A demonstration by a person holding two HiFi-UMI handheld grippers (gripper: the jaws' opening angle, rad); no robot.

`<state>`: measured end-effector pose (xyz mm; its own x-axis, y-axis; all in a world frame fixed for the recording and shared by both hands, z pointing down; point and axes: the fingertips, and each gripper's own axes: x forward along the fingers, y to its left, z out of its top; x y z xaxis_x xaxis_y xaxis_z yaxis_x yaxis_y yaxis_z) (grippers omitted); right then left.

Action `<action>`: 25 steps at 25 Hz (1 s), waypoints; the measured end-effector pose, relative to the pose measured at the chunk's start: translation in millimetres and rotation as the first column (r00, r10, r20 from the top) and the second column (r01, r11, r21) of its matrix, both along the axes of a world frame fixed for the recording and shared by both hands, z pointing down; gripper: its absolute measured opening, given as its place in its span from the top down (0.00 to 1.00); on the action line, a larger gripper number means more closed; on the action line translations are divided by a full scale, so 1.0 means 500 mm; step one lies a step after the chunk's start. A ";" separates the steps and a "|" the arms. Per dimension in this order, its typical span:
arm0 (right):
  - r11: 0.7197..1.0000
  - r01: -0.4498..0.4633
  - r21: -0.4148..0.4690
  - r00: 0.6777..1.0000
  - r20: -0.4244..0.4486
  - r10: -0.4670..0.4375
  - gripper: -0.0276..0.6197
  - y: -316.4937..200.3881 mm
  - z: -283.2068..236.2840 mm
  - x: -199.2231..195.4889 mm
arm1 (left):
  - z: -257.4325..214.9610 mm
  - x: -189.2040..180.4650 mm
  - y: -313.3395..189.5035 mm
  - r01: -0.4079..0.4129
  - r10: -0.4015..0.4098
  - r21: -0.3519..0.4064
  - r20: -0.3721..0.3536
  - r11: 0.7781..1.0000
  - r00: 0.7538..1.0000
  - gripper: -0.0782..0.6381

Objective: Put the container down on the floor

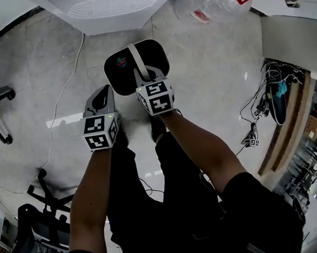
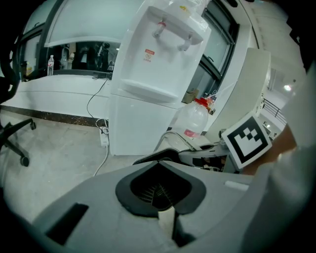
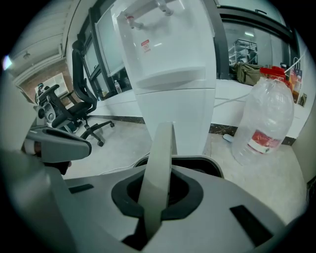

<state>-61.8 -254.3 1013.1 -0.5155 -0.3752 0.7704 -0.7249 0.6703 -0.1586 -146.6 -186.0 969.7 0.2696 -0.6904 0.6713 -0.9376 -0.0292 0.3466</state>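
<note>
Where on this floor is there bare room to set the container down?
Bare tile lies between the white cable and the container, and right of it as far as the cable tangle. Crowded: the water dispenser ahead, the office chair at far left.

Water bottle (image 3: 261, 118), cable (image 1: 64, 92) on floor (image 1: 208, 65)

The person wears black trousers (image 1: 148, 205) and a black top with short sleeves (image 1: 261, 202). The left gripper (image 1: 104, 91) and the right gripper (image 1: 143, 71) are smooth grey moulded shells. Each has at its back a white cube (image 1: 156, 98) with black square markers, and a small green light (image 1: 110, 117) glows on the left one. From close, each shell shows a black-rimmed hollow (image 2: 159, 190) and dark slots (image 2: 67, 223).
</note>
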 end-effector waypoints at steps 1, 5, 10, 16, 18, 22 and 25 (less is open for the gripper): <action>1.000 0.002 0.000 1.000 -0.001 -0.002 0.94 -0.001 0.000 0.001 | 0.001 0.001 0.000 -0.002 0.002 -0.002 0.006 1.000 1.000 0.88; 1.000 0.029 0.001 1.000 0.003 -0.029 0.94 0.003 -0.005 0.000 | -0.001 -0.005 0.009 0.022 -0.022 -0.015 0.023 1.000 1.000 0.88; 0.999 0.025 -0.029 1.000 0.020 -0.025 0.77 0.011 -0.011 0.005 | -0.014 -0.003 0.021 0.045 -0.045 -0.031 0.012 0.998 0.999 0.88; 0.999 0.035 -0.042 0.999 0.009 -0.035 0.75 0.016 -0.030 0.017 | -0.031 0.000 0.039 0.044 -0.044 -0.054 0.018 0.998 0.999 0.88; 0.999 0.033 -0.043 0.999 0.010 -0.033 0.73 0.017 -0.042 0.022 | -0.040 0.004 0.045 0.042 -0.041 -0.061 0.018 0.997 0.999 0.88; 0.999 0.038 -0.037 0.999 0.009 -0.037 0.72 0.020 -0.075 0.033 | -0.073 0.016 0.060 0.005 -0.003 -0.061 0.018 0.998 1.000 0.88; 0.999 0.042 -0.033 0.999 0.014 -0.041 0.71 0.014 -0.109 0.043 | -0.110 0.016 0.063 -0.017 0.019 -0.051 0.034 0.999 0.999 0.88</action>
<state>-40.2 -247.1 958.5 -0.5406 -0.3277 0.7748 -0.6942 0.6940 -0.1908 -138.5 -154.3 915.0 0.2579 -0.6505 0.7143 -0.9483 -0.0291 0.3159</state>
